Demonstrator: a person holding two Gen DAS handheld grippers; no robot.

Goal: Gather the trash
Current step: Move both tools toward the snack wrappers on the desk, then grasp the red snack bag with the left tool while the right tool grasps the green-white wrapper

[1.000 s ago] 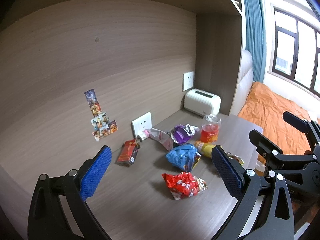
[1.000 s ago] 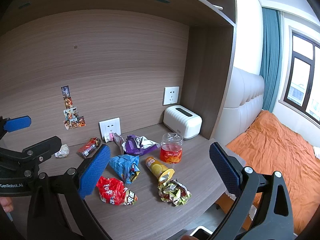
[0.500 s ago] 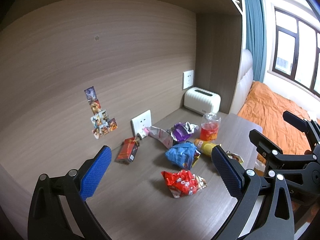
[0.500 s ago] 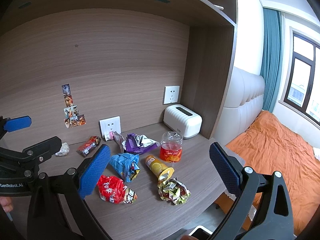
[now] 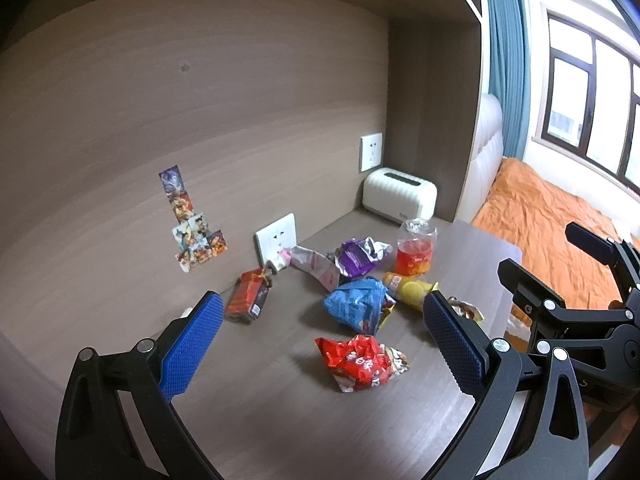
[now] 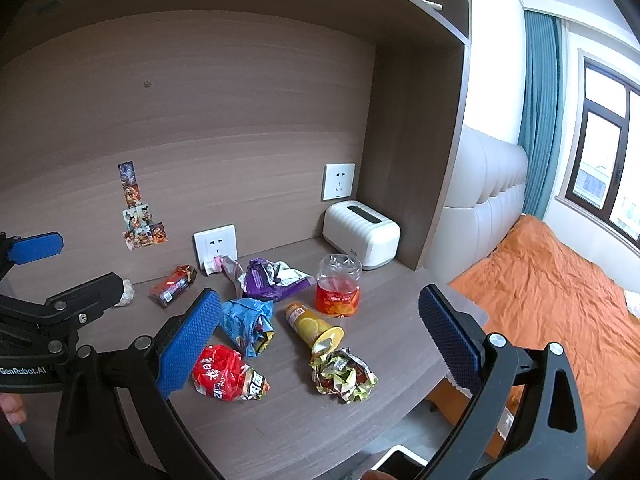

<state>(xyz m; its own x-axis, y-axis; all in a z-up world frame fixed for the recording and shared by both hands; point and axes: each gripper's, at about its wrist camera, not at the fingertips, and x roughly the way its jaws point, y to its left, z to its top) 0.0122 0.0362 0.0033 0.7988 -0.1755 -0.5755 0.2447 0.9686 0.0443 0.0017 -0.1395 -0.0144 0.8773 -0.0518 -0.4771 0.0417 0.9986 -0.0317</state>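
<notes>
Wood-grain worktop (image 6: 280, 432) is carrying all the litter, none of it collected yet. Across the last second the views are hardly shifting: both hand-held grippers are drifting in only slightly, the pile sitting a touch lower and nearer in the left wrist view. Judgement: approach phase, no grasp begun.

Left hand-held gripper (image 5: 320, 344) is hovering above the front-left part of the worktop, jaws spread wide, holding nothing. Right hand-held gripper (image 6: 320, 332) is hanging over the front edge, jaws equally wide, also empty.

White toaster-shaped box (image 6: 361, 230) is sitting in the back right corner, not trash by the look of it.

Trash, roughly largest down:
- purple wrapper (image 6: 272, 278) lying toward the back edge
- clear snack jar (image 6: 338, 285) standing upright beside it, toward the right
- blue chip bag (image 6: 248, 320) lying mid-worktop
- red snack bag (image 6: 224, 374) lying nearest the front edge, left of centre
- crumpled foil wrapper (image 6: 344, 374) lying near the front edge, touching the mouth of the yellow chip tube (image 6: 314, 324), which is lying on its side
- pink wrapper (image 5: 314, 266) and red carton (image 5: 249, 297) lying along the back edge
- small paper wad (image 6: 126, 293) lying near the back left

The red snack bag is framed between the left jaws; probably first pick.
</notes>
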